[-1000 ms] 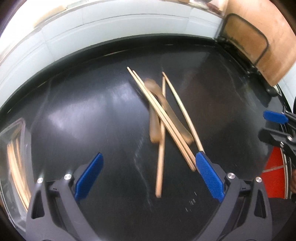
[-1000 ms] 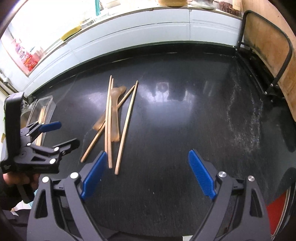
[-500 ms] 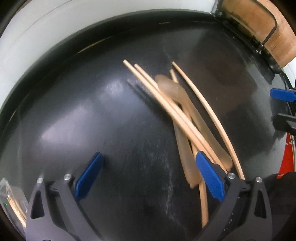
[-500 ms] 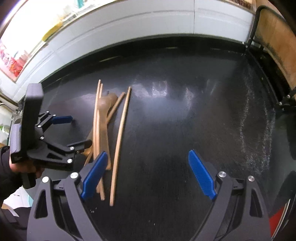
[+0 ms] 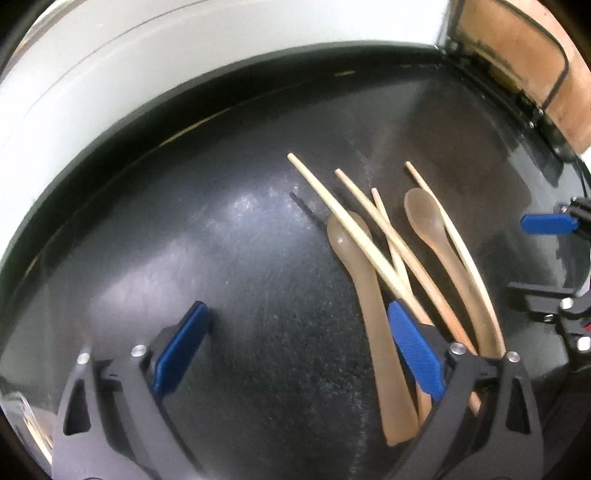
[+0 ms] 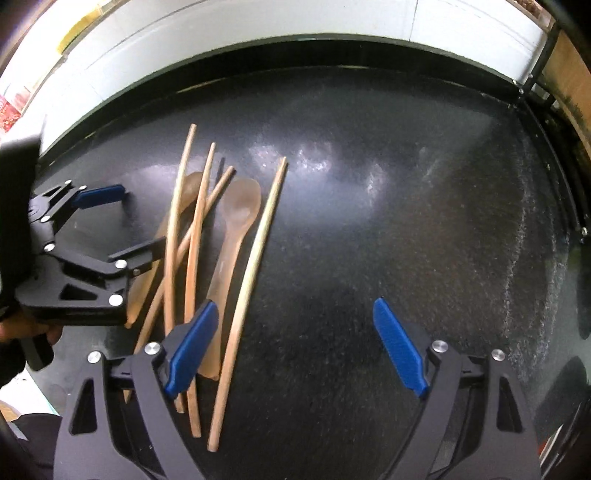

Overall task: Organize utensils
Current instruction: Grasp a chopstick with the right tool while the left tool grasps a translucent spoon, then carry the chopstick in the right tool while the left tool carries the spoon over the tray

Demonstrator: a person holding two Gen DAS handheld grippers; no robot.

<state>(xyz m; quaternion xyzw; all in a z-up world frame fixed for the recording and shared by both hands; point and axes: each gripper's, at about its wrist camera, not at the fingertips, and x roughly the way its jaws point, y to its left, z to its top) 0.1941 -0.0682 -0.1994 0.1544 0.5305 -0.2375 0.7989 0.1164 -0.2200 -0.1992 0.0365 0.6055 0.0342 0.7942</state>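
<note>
Several wooden chopsticks (image 5: 354, 225) and two translucent brown spoons (image 5: 369, 306) lie crossed in a pile on the black table (image 5: 240, 266). My left gripper (image 5: 295, 354) is open and low over the table, its right finger (image 5: 413, 347) touching the pile's left side. In the right wrist view the same pile of chopsticks (image 6: 255, 254) and spoons (image 6: 236, 221) lies at left, with the left gripper (image 6: 125, 225) beside it. My right gripper (image 6: 295, 350) is open and empty, its left finger (image 6: 192, 343) over the pile's near ends.
A white wall (image 6: 295, 33) runs behind the table's far edge. A wooden chair with a black frame (image 5: 532, 66) stands at the right corner. The table's right half (image 6: 424, 221) is bare black surface.
Both grippers have moved forward and down towards the pile. The left gripper's right finger has reached the utensils. The spoons have shifted apart within the pile.
</note>
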